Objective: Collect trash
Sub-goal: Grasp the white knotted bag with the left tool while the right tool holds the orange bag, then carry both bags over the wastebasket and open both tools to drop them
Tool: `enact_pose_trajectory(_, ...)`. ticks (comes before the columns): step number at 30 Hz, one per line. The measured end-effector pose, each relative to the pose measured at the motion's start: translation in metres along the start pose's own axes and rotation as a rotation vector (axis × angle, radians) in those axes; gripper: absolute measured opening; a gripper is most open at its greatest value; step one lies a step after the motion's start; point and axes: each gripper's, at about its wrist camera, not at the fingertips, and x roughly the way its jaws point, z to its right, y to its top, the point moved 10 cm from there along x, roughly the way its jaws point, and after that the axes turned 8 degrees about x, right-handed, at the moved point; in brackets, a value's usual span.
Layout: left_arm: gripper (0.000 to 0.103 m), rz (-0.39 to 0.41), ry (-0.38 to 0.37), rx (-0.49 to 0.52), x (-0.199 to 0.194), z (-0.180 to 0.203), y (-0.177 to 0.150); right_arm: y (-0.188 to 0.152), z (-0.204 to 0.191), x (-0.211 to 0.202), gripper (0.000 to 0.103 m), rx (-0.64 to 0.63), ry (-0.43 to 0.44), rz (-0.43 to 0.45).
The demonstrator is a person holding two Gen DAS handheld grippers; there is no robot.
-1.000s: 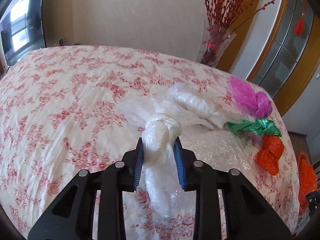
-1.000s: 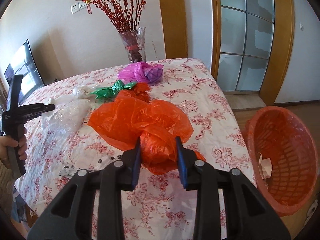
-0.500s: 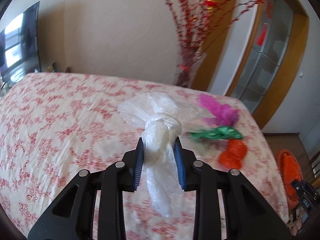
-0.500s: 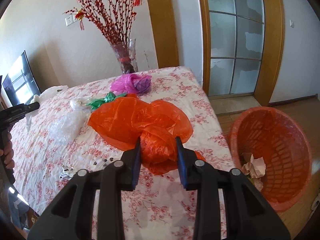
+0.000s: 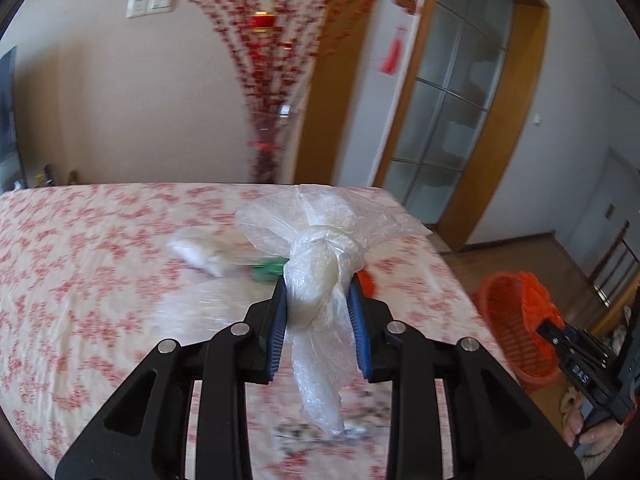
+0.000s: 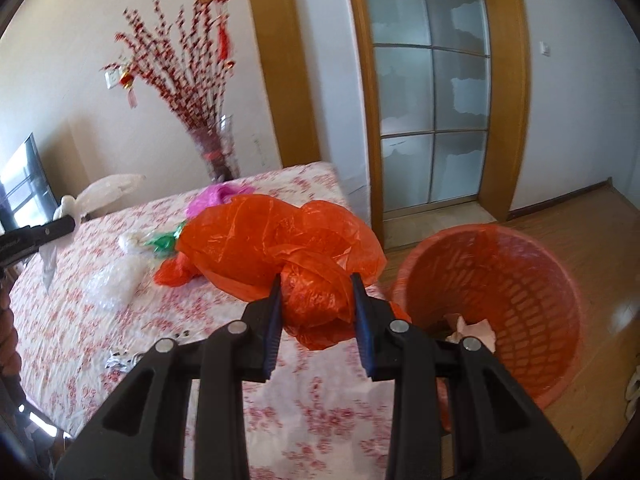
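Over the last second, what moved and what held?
The left gripper lifted its knotted clear bag off the bed and swung toward the orange basket. The right gripper carried its orange bag toward that basket. Both grips held; the other bags stayed on the bed.

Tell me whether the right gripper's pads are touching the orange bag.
Touching. The right wrist view shows the right gripper with both blue pads pressed into the bunched orange bag, no gap on either side.
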Motion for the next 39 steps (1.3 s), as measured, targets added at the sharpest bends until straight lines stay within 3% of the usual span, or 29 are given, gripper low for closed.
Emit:
enact_pose_trajectory(9, 0.029, -0.016, -0.156, 0.056, 0.018, 0.087, -0.003, 0.016, 0.053, -0.027, 0.032, 0.06, -0.077, 0.079)
enact_pose_trajectory(17, 0.029, -0.035, -0.248, 0.099, 0.035, 0.152, -0.006, 0.026, 0.099, -0.042, 0.032, 0.113, -0.136, 0.116)
enact_pose_trajectory(39, 0.029, -0.12, -0.41, 0.162, 0.081, 0.283, -0.027, 0.036, 0.196, -0.045, 0.032, 0.25, -0.204, 0.144)
